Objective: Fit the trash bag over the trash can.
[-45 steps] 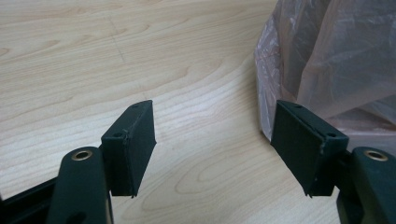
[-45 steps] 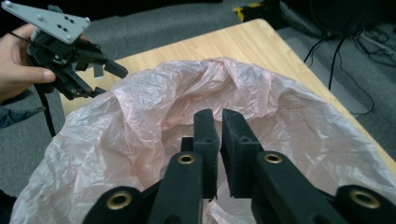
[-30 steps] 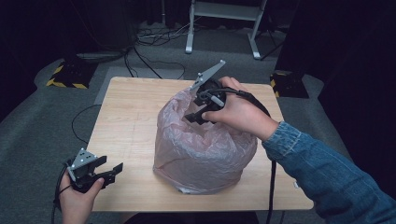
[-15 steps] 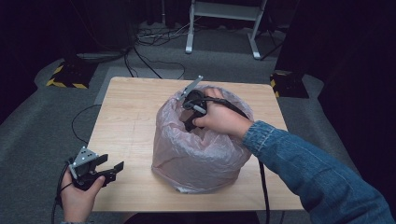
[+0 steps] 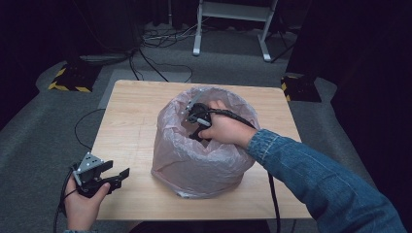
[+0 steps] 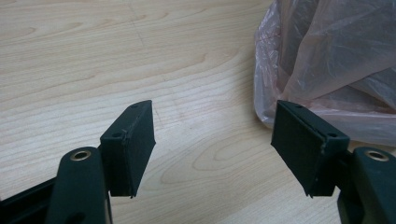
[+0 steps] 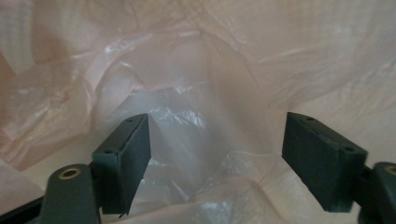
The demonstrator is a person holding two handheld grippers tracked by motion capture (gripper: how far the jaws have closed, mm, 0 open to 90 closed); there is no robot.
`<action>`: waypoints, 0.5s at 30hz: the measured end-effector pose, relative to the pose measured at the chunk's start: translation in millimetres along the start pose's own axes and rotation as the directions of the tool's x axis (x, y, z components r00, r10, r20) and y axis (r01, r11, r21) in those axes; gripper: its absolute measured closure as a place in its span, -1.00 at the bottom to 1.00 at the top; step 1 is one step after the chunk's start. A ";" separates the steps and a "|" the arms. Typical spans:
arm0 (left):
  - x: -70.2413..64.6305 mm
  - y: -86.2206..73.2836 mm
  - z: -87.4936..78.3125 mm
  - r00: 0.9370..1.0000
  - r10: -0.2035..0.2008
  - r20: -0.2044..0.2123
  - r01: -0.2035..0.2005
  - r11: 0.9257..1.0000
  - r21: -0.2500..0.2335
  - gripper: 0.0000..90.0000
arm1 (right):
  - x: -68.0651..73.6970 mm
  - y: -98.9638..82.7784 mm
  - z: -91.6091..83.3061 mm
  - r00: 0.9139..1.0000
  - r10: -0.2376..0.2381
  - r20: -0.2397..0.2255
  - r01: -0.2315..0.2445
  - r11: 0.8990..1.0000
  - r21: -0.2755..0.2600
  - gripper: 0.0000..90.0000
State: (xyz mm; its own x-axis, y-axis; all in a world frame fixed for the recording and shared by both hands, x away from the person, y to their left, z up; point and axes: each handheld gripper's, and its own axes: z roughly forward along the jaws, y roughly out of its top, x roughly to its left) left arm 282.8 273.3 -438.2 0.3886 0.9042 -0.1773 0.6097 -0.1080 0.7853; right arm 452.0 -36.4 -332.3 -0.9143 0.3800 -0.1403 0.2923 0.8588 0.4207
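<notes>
A pink translucent plastic bag (image 5: 194, 155) stands open on the wooden table (image 5: 131, 111), lining a round container. My right gripper (image 5: 194, 131) reaches down into the bag's mouth, held by a hand in a denim sleeve. In the right gripper view its jaws stand wide apart, open (image 7: 215, 163), with only crumpled pink and clear plastic (image 7: 187, 116) ahead. My left gripper (image 5: 116, 178) rests at the table's front left corner, open. In the left gripper view (image 6: 212, 144) bare wood lies between its jaws and the bag's side (image 6: 336, 60) is off to the right.
The table's front edge (image 5: 194, 217) runs just below the bag. A cable (image 5: 272, 189) trails from my right gripper across the table toward the front. Beyond the table are floor cables (image 5: 155, 43) and a white stand (image 5: 233, 24).
My right gripper has moved from above the bag's far rim down into its mouth. The left gripper has stayed put.
</notes>
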 end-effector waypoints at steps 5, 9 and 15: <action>-0.4 -0.1 0.4 1.000 0.001 0.002 -0.001 1.000 0.002 -0.33 | 0.5 -5.3 6.5 1.000 0.004 -0.024 -0.002 0.998 0.069 -0.45; 0.3 -0.3 -0.7 1.000 0.000 0.000 0.000 1.000 -0.002 -0.33 | 3.8 -8.0 9.9 0.999 -0.009 -0.043 0.013 0.996 0.089 -0.45; 0.8 -0.9 -0.9 1.000 -0.001 0.001 0.001 1.000 0.000 -0.33 | 2.1 -17.3 13.6 0.997 -0.026 -0.078 0.037 0.988 0.149 -0.49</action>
State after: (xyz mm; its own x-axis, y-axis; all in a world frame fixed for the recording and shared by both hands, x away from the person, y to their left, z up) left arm 281.9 274.5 -438.5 0.3892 0.9037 -0.1786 0.6102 -0.1077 0.7849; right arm 448.8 -45.8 -352.0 -0.9406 0.3297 -0.0813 0.2964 0.9140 0.2772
